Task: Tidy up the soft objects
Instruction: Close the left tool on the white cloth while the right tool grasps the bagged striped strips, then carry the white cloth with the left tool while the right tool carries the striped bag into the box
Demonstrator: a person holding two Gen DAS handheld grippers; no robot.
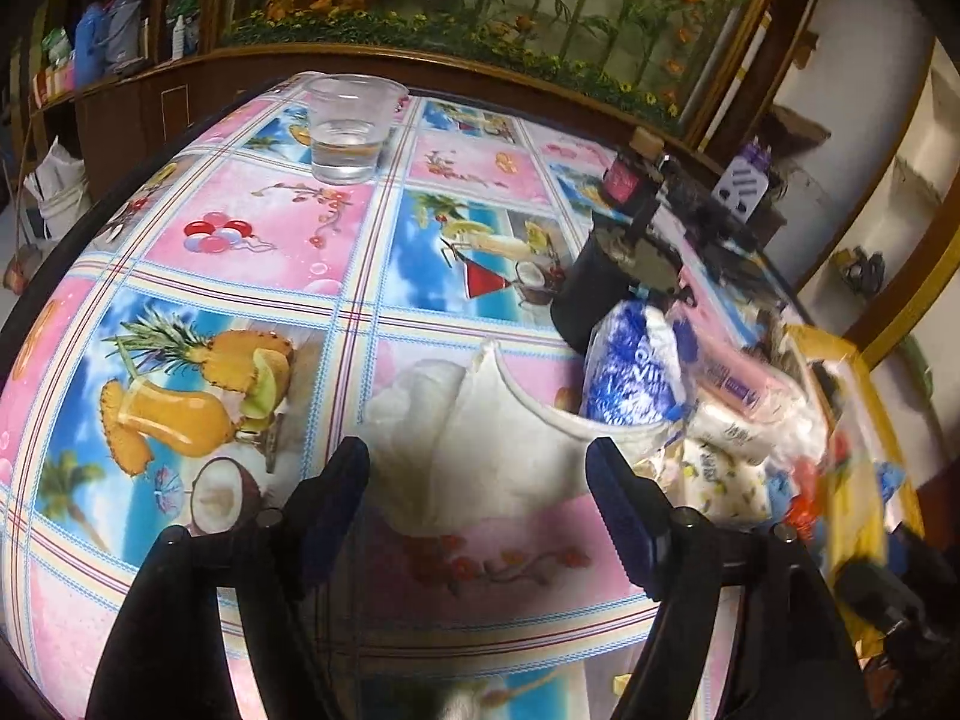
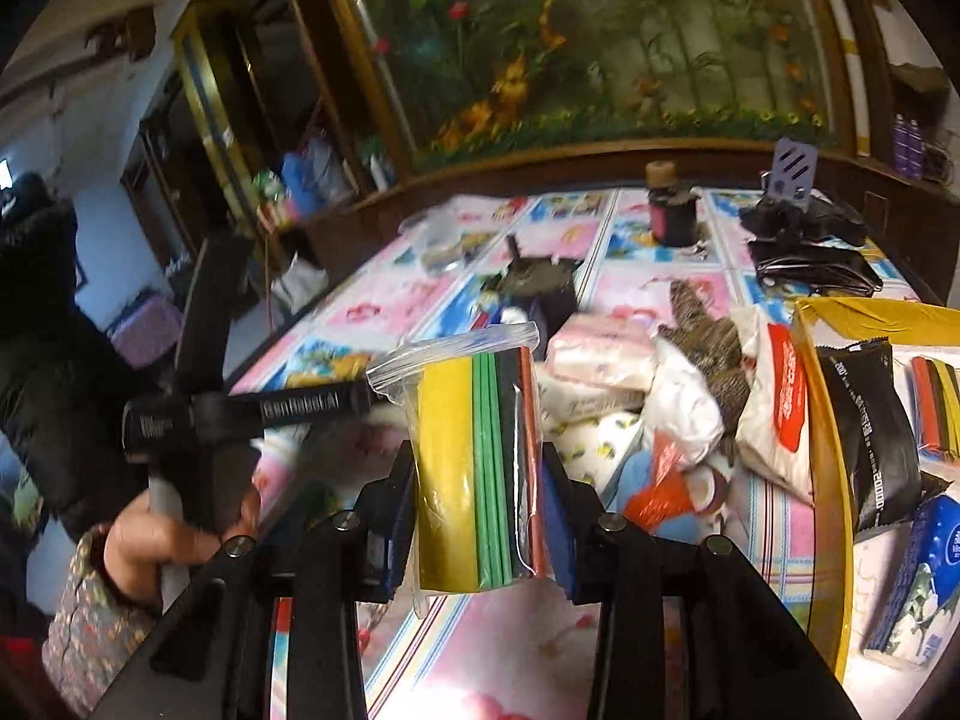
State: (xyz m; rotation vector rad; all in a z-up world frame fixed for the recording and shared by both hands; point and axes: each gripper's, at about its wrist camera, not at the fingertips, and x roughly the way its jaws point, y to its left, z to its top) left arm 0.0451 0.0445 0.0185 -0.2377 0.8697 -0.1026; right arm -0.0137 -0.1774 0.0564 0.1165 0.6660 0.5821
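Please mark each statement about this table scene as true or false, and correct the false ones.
1. The right gripper holds a clear zip bag of coloured sheets. True.
2. The left gripper is clamped on the white cloth. False: its jaws stand apart, with the cloth lying on the table beyond them.
3. The plastic cup has clear liquid in it. True.
4. The yellow box is empty. False: a black packet and a blue tissue pack lie inside it.
5. The plastic cup lies on its side. False: it stands upright.

Floral mural [image 1: 540, 6] in wooden frame, cluttered wooden shelves [image 1: 90, 60], white wall [image 1: 888, 138]
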